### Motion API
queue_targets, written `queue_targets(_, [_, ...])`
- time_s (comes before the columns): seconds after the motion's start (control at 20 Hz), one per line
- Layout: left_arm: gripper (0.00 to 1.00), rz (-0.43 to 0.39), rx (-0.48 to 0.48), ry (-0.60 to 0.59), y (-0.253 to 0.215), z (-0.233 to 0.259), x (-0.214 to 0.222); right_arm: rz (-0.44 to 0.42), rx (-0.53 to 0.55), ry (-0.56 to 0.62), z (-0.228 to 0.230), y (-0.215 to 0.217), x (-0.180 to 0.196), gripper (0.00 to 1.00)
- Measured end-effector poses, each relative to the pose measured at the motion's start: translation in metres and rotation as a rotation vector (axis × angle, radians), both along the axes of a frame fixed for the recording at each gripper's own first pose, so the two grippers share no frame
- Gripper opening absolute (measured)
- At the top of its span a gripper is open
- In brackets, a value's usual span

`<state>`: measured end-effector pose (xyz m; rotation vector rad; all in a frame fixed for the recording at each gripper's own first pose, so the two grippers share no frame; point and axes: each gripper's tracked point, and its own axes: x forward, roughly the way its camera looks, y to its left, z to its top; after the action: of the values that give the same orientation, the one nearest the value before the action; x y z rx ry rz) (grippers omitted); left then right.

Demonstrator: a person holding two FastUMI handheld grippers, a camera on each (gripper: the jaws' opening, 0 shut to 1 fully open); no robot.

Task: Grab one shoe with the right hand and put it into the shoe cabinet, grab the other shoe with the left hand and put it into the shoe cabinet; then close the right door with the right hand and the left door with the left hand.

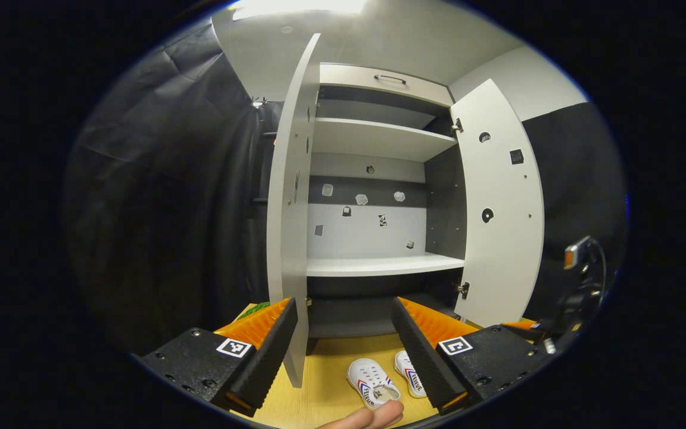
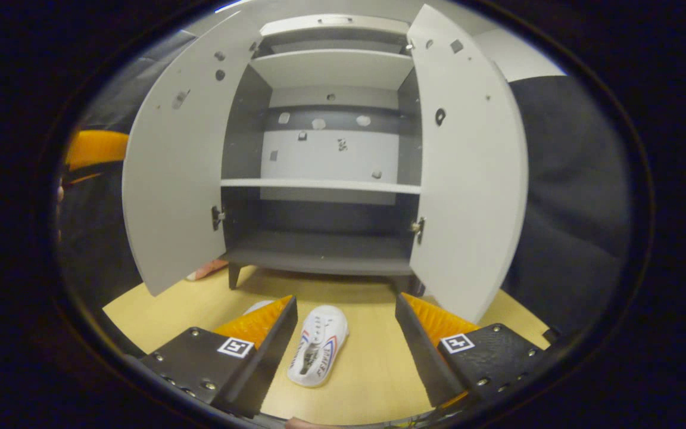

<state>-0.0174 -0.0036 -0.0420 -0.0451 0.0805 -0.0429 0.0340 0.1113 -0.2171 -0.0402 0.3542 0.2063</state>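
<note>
Both tongs gape wide, empty: right gripper (image 2: 346, 339) above one white shoe (image 2: 318, 345); it looks light, soft-sided; pinch across its midsection; left gripper (image 1: 343, 345) faces the shoe cabinet (image 1: 379, 265).

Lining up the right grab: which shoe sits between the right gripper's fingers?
The shoe in full view between the open right gripper; the other shoe just peeks out behind its left finger.

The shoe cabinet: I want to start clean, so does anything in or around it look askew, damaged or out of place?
Nothing stands out. The shoe cabinet has both doors swung open, its shelves look level and bare, and two white shoes lie side by side on the floor before it, neither yet grabbed.
</note>
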Motion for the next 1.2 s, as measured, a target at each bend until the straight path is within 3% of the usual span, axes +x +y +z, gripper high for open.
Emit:
queue_targets(0.2, [1.00,-0.005,0.002,0.017,0.006,-0.013,0.000,0.018,-0.030,0.144,-0.077,0.032,0.006,0.85])
queue_targets(0.3, [0.98,-0.005,0.006,0.028,0.010,-0.020,-0.001,-0.010,-0.020,0.205,-0.107,0.038,0.011,0.77])
queue_targets(0.35, [0.98,-0.006,0.007,0.032,0.010,-0.023,0.000,-0.027,-0.002,0.236,-0.117,0.041,0.012,0.80])
queue_targets(0.4, [0.98,-0.006,0.005,0.034,0.011,-0.025,0.002,-0.054,0.018,0.271,-0.130,0.041,0.015,0.77])
queue_targets(0.45, [0.98,-0.008,0.002,0.039,0.011,-0.028,0.002,-0.065,0.036,0.307,-0.139,0.045,0.015,0.69])
queue_targets(0.6, [0.98,-0.023,-0.004,0.055,0.007,-0.035,0.003,-0.092,0.067,0.316,-0.147,0.055,0.026,0.70])
queue_targets(0.75, [0.99,-0.044,0.006,0.062,0.002,-0.041,0.003,-0.146,0.038,0.374,-0.170,0.055,0.031,0.35])
queue_targets(0.9, [0.99,-0.062,0.011,0.054,-0.003,-0.041,0.001,-0.171,0.039,0.351,-0.181,0.056,0.044,0.32])
queue_targets(0.95, [0.99,-0.068,0.011,0.054,-0.005,-0.043,0.001,-0.175,0.052,0.341,-0.176,0.056,0.043,0.17])
queue_targets(1.0, [0.99,-0.073,0.010,0.055,-0.007,-0.044,0.001,-0.157,0.092,0.333,-0.177,0.058,0.050,0.16])
queue_targets(1.05, [0.99,-0.082,0.009,0.059,-0.009,-0.046,0.000,-0.164,0.119,0.329,-0.169,0.056,0.045,0.02])
queue_targets(1.2, [0.99,-0.095,0.017,0.067,-0.013,-0.047,-0.001,-0.156,0.214,0.304,-0.169,0.049,0.049,0.02])
